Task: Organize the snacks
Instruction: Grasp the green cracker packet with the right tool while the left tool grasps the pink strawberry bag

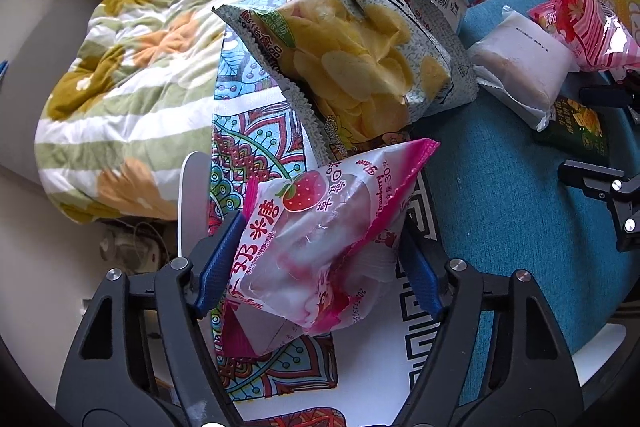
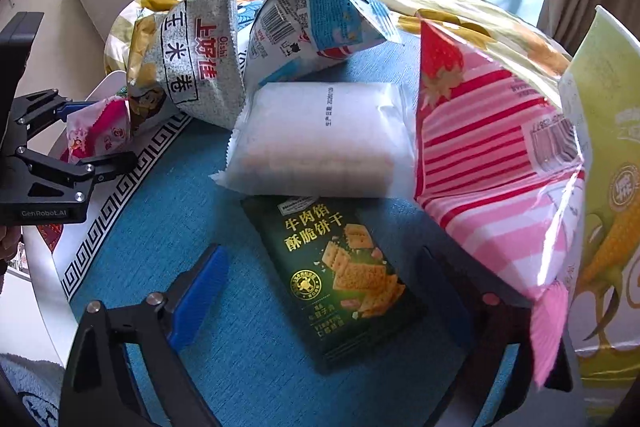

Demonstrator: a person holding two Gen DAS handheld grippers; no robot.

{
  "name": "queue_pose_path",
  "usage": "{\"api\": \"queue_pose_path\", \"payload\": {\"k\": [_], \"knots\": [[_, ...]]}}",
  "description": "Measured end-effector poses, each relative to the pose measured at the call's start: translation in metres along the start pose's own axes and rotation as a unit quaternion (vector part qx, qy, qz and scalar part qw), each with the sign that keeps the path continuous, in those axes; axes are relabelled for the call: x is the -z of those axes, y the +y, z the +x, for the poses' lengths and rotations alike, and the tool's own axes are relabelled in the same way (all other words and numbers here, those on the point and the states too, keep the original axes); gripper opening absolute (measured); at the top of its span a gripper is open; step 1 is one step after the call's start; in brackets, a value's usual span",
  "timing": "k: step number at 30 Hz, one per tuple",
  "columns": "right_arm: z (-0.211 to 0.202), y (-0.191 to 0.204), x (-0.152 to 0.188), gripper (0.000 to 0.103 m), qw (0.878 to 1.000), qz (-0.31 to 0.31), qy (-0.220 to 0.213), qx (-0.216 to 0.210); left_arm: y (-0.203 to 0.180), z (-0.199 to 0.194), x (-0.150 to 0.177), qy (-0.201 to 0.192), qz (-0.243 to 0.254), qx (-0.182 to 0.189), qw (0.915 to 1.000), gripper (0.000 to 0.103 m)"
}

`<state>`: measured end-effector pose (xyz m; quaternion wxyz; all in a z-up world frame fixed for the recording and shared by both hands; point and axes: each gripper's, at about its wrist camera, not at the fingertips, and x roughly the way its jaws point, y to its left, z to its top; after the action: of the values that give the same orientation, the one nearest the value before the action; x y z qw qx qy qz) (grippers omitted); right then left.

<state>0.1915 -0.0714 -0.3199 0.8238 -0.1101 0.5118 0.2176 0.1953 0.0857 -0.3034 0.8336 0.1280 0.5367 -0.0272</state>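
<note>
Left gripper (image 1: 320,259): blue pads pressed on both sides of pink strawberry candy bag (image 1: 320,251), over patterned cloth (image 1: 256,131). Right gripper (image 2: 320,291): jaws apart, straddling green cracker packet (image 2: 340,279) flat on blue mat (image 2: 160,227). Chip bag (image 1: 360,67) and white packet (image 2: 320,139) behind.

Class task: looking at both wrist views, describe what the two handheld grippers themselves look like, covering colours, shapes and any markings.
Both the left gripper and right gripper have black angular linkage arms with triangular cut-outs, silver round pivot pins, and ribbed blue pads on the fingers. In the right view, the left gripper's body reads "GenRobot.AI".
</note>
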Motion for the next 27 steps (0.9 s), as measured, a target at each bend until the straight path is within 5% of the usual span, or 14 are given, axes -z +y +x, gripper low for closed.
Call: {"api": "queue_pose_path", "payload": {"k": [7,18,21,27], "knots": [[-0.003,0.010,0.002,0.069,1.000,-0.029,0.000,0.004,-0.002,-0.004,0.003,0.007,0.006,0.002,1.0000,0.062],[-0.005,0.028,0.006,0.060,0.999,-0.042,-0.006,0.000,-0.011,-0.012,0.011,0.025,0.007,0.020,0.9995,0.059],[-0.005,0.025,0.004,0.043,0.999,-0.033,-0.014,0.006,-0.016,-0.014,0.011,0.026,0.008,0.027,0.9993,0.058],[-0.007,0.028,0.005,0.041,1.000,-0.027,-0.013,0.009,-0.020,-0.018,0.011,0.028,0.010,0.038,0.9988,0.055]]}}
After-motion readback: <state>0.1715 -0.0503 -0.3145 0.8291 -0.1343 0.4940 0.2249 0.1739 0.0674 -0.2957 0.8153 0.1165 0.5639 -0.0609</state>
